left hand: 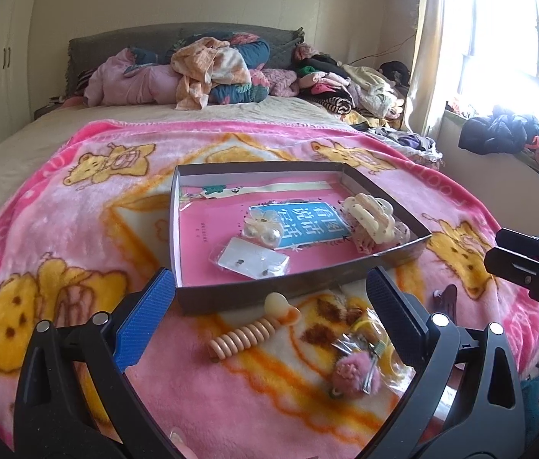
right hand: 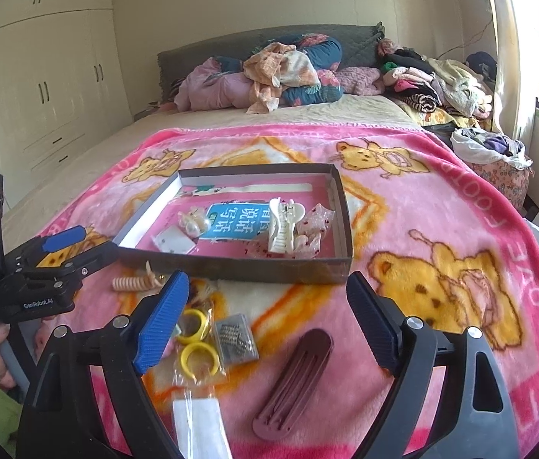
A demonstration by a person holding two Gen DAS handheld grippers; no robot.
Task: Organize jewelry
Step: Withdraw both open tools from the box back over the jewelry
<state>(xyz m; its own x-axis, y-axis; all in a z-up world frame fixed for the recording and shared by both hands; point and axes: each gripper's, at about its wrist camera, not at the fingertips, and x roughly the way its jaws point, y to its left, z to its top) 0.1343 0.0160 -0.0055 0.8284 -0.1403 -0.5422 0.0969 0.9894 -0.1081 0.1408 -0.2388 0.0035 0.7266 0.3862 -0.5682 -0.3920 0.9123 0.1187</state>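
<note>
Both grippers, left [left hand: 269, 306] and right [right hand: 267, 313], gape empty over loose pieces near the blanket's [right hand: 441, 199] front edge, ready to fill the box [right hand: 231, 267].

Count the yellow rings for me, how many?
2. One round yellow plastic ring lies in the clear bag on the pink blanket; the second ring lies just below it. More may be hidden.

Pink blanket [right hand: 441, 199] with yellow bears; grey box [right hand: 239, 267] lined pink; cream claw clip [right hand: 283, 225]; maroon hair clip [right hand: 292, 382]; 2 yellow rings [right hand: 196, 344]; peach coil tie [left hand: 244, 338]; pink pompom [left hand: 353, 376].
</note>
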